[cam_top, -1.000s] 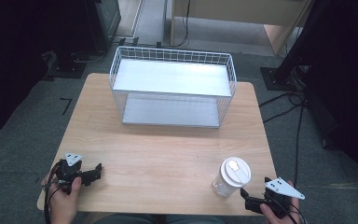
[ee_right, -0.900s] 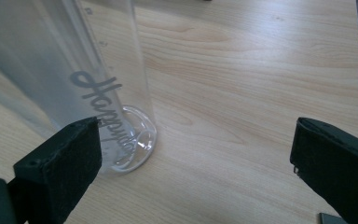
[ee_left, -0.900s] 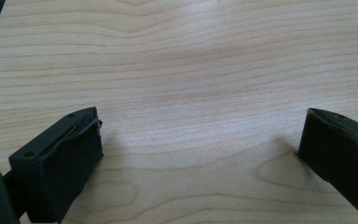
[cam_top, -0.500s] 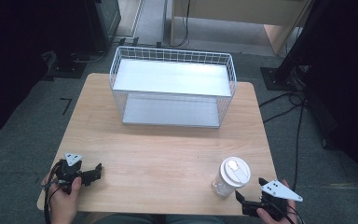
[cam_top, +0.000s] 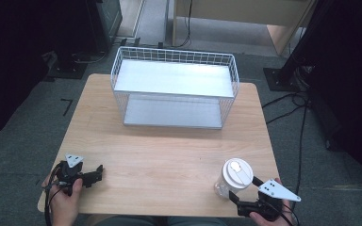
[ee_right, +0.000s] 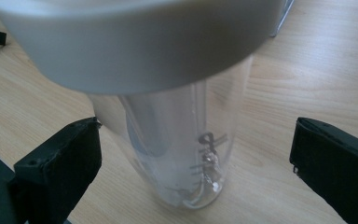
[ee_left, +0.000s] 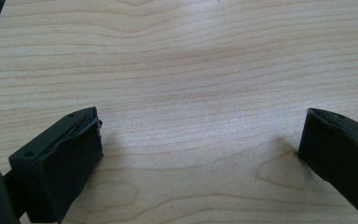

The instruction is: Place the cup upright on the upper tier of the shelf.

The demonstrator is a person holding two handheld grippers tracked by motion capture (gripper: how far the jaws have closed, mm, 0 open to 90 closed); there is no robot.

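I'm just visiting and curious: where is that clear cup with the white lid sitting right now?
In the high view the cup stands upright near the table's front right corner, just ahead of the right gripper, whose open jaws flank it; the wire basket is far behind.

A light wooden desk (cam_top: 169, 155) with rounded corners stands on grey carpet. Toward twelve o'clock on its top sits a white wire basket (cam_top: 175, 89), its long side running across the desk and its floor a pale flat sheet. Toward five o'clock, near the front edge, a clear plastic bottle (cam_top: 233, 181) with a white lid stands upright. The wood between the basket and the bottle is bare, with the grain running left to right.
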